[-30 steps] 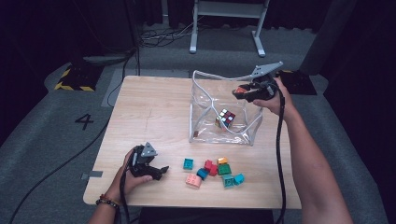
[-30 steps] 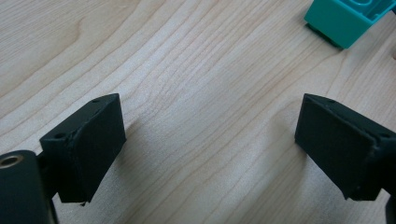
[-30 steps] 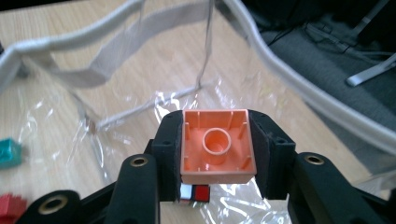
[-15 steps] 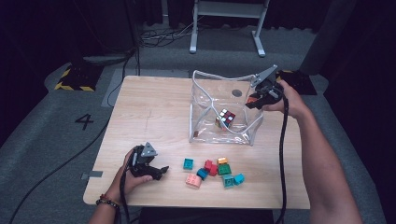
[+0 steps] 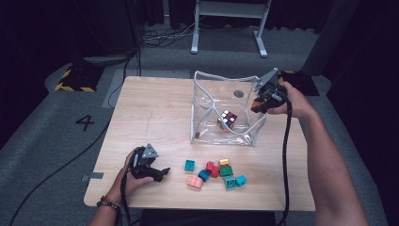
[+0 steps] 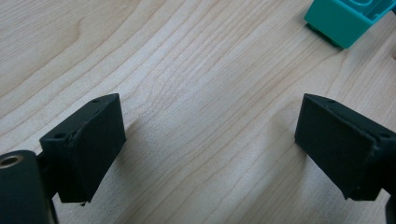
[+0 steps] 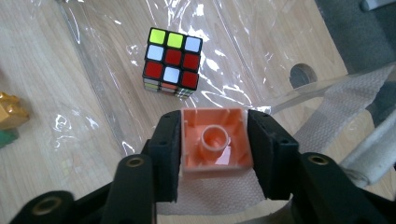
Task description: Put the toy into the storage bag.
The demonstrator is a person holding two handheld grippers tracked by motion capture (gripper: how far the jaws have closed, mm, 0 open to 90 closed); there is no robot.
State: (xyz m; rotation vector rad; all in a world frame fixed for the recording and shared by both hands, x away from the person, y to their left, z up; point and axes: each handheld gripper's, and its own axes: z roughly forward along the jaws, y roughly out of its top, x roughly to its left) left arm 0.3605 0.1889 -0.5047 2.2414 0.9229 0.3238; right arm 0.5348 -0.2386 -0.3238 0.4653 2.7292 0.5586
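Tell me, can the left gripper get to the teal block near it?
Probably yes. The left gripper rests open on the table, and only bare wood lies between it and the teal block.

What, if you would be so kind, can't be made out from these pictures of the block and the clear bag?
- Orange block, right gripper view: studded top faces away; whether the pads still press it is unclear, the jaws having just been opening.
- Right gripper, high view: block too small to see.
- Clear bag: seams lost in glare.
- Teal block, left gripper view: cut by the edge.
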